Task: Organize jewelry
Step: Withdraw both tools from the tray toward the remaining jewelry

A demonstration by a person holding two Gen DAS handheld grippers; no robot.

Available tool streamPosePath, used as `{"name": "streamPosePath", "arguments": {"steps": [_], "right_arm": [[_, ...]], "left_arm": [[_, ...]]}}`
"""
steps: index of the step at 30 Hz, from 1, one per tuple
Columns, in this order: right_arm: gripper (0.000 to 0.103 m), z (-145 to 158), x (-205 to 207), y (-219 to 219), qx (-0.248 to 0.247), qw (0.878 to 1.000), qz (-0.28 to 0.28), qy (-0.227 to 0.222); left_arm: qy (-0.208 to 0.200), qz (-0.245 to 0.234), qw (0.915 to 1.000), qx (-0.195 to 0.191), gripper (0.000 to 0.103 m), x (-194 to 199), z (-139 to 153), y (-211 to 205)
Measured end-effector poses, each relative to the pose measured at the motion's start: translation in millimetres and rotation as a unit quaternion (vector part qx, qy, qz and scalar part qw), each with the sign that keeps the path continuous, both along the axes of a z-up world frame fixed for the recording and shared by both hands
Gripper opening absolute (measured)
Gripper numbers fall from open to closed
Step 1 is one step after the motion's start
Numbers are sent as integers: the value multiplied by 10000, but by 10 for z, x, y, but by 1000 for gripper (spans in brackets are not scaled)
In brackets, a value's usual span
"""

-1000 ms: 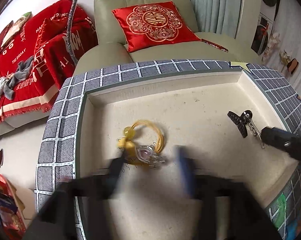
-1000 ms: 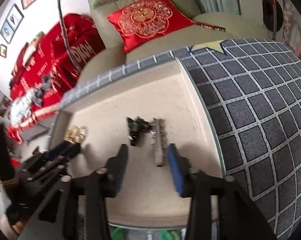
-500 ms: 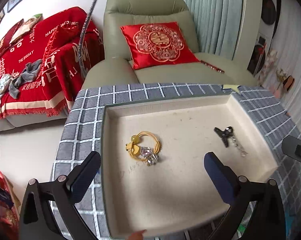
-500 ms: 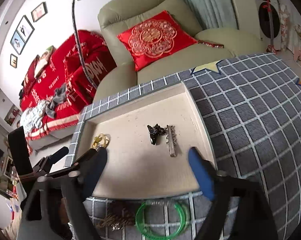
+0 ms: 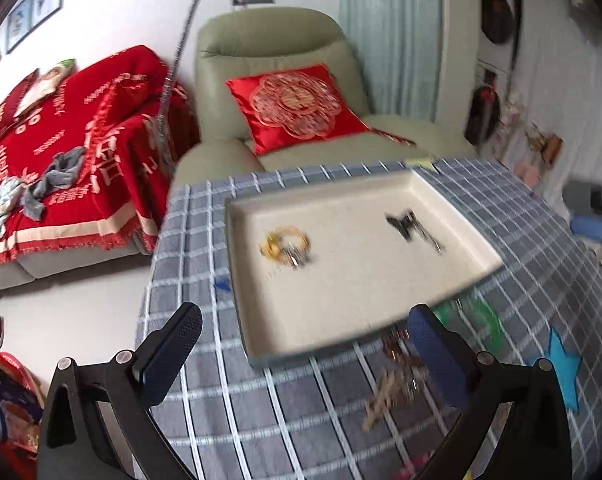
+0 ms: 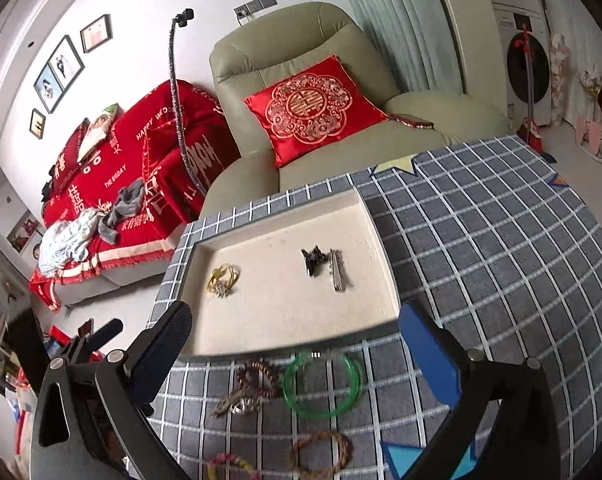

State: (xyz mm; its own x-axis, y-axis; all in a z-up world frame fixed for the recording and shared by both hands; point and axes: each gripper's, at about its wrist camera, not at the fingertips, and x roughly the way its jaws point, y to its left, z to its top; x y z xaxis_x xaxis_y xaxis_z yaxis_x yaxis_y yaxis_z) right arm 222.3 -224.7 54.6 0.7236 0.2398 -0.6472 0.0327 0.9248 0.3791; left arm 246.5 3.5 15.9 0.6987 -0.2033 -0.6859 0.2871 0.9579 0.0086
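A cream tray (image 6: 285, 312) lies on the grey checked tablecloth (image 6: 481, 280). In it lie a yellow hair tie with a crystal piece (image 6: 223, 278), a black claw clip (image 6: 313, 260) and a silver hair clip (image 6: 337, 270). In front of the tray lie a green bangle (image 6: 321, 384), a brown bead bracelet (image 6: 259, 374) and a braided ring (image 6: 321, 456). My right gripper (image 6: 295, 316) hangs above the tray's near rim, its jaws opening with nothing between them. My left gripper (image 5: 303, 320) is wide open and empty over the tray's (image 5: 341, 300) near left corner; this view is blurred.
A green armchair (image 6: 321, 40) with a red cushion (image 6: 313, 108) stands behind the table. A red-covered sofa (image 6: 133, 168) and a gooseneck stand (image 6: 177, 80) are at the left. The table's left edge drops to the floor (image 5: 81, 300). A washing machine (image 6: 529, 64) is at far right.
Both grippers have drawn back and up from the tray and opened wide. The silver clip stays beside the black clip, and the yellow tie stays in the tray.
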Motion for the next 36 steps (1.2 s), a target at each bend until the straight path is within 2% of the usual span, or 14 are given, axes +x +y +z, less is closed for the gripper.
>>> {"name": "streamPosePath", "arguments": {"steps": [7,14,19,26,36], "right_arm": [[103,-199,-188,-40,-19,9995,-17,305],[103,-639,-322,-26,-212,9946,-31,1014],[103,-846,-368,-42,-221,9909,-55,1326],[103,-970,-369,-16,-310,9881,-88,1505],[103,-1068,-215,67,-794,9836,-133,1615]], "left_arm": [[288,-189,9990,278,103,-266,-305,-19],[557,-137,9975,418,103,-344,-531,-26],[658,-109,9966,480,103,-326,-614,-67],[773,-34,9958,482,103,-260,-689,-90],[801,-68,9950,595,103,-190,-786,-158]]}}
